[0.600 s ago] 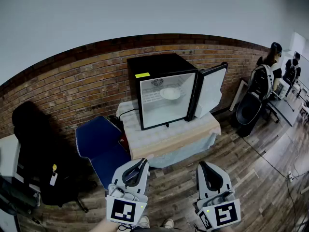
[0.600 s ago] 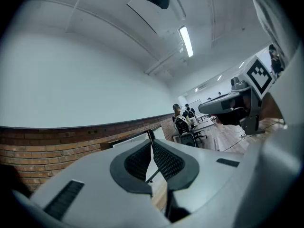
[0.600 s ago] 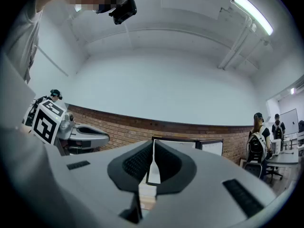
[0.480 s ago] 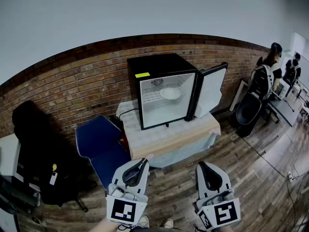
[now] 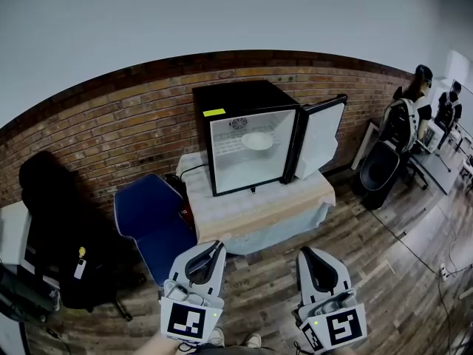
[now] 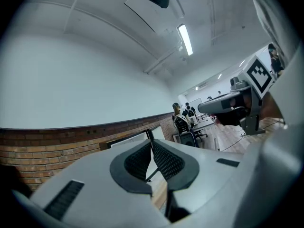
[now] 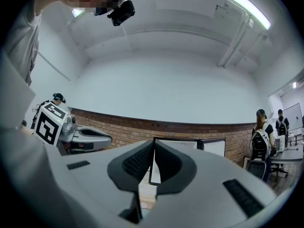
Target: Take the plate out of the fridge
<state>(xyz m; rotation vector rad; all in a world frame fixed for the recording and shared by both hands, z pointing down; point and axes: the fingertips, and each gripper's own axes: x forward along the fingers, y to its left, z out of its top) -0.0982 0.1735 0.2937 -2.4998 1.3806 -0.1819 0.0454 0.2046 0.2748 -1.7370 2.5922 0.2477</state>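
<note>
The white plate [image 5: 257, 140] is seen on a shelf in the upper part of the black fridge [image 5: 236, 98], whose door [image 5: 320, 140] is left standing open to the right. The fridge is set on a cloth-covered table [image 5: 259, 209] against the brick wall [image 5: 111, 139], and a blue chair [image 5: 151, 224] is placed just beside the table's left end. The left gripper [image 5: 216, 248] and the right gripper [image 5: 304, 254] are held low in front of the table, well apart from the fridge, and both pairs of jaws are pressed together with nothing caught between them.
</note>
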